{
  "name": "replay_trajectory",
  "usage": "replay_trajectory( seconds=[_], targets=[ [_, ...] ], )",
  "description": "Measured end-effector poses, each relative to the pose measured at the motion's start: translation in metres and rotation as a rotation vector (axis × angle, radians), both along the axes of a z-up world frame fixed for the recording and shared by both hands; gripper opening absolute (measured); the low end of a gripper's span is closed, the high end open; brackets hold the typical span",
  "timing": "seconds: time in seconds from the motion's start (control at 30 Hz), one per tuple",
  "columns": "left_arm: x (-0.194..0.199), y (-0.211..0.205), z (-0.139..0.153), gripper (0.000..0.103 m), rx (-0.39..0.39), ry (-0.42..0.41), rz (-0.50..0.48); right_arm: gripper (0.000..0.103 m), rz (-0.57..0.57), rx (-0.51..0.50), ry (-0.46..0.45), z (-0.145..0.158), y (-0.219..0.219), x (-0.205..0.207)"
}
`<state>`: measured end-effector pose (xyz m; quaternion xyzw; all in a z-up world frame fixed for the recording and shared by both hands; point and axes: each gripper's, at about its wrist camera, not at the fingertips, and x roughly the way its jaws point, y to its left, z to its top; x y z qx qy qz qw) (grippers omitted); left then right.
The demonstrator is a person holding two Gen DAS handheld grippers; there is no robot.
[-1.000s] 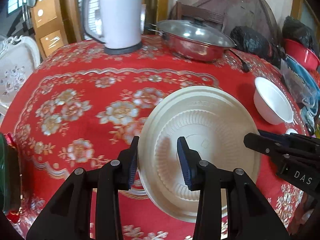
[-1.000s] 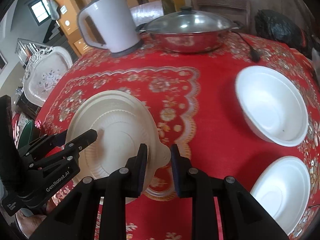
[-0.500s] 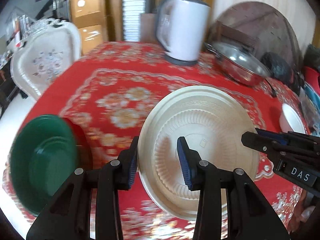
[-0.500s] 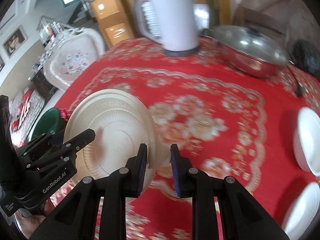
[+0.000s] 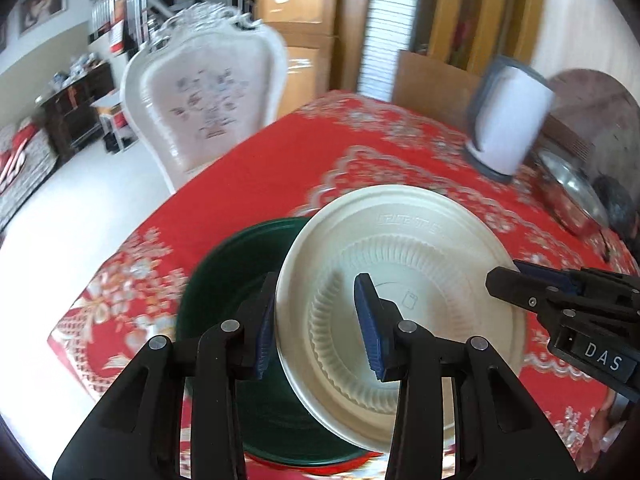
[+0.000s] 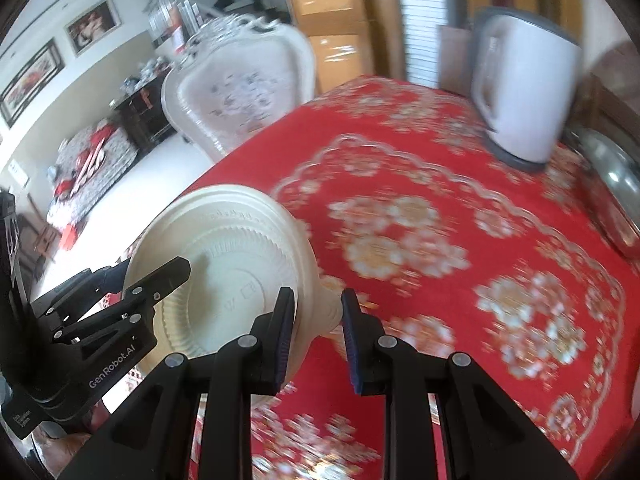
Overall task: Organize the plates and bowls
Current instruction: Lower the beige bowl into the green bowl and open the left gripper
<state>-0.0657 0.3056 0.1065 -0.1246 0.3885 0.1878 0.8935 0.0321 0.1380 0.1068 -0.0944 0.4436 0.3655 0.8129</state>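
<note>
The green plate lies at the near left corner of the red-clothed table. Above it, overlapping its right side, the cream plate is carried tilted: left tongs clenched on its left rim, right tongs clenched on its right rim. A white kettle stands far right.

Bright daylight, heavy motion blur, fisheye bending with dark corners.
</note>
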Motion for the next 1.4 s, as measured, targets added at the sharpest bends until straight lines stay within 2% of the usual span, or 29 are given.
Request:
replay_trajectory(
  seconds=[0.27, 0.4, 0.57, 0.83, 1.4],
  targets=[
    [-0.012, 0.032, -0.018, 0.037, -0.025, 0.03, 0.044, 0.024, 0.072, -0.068, -0.005, -0.019, 0.057, -0.015],
    [-0.015, 0.032, -0.026, 0.037, -0.004, 0.042, 0.041, 0.026, 0.088, -0.108, -0.002, -0.029, 0.068, -0.02],
    [-0.014, 0.031, -0.026, 0.038, 0.002, 0.039, 0.033, 0.026, 0.091, -0.15, -0.043, -0.03, 0.071, -0.025],
    [-0.016, 0.03, -0.02, 0.04, 0.048, 0.013, 0.053, 0.026, 0.087, -0.143, -0.049, -0.03, 0.066, -0.028],
    [-0.014, 0.011, -0.011, 0.04, 0.006, -0.049, 0.02, 0.027, 0.028, -0.003, -0.019, -0.017, 0.042, -0.025]
  ],
)
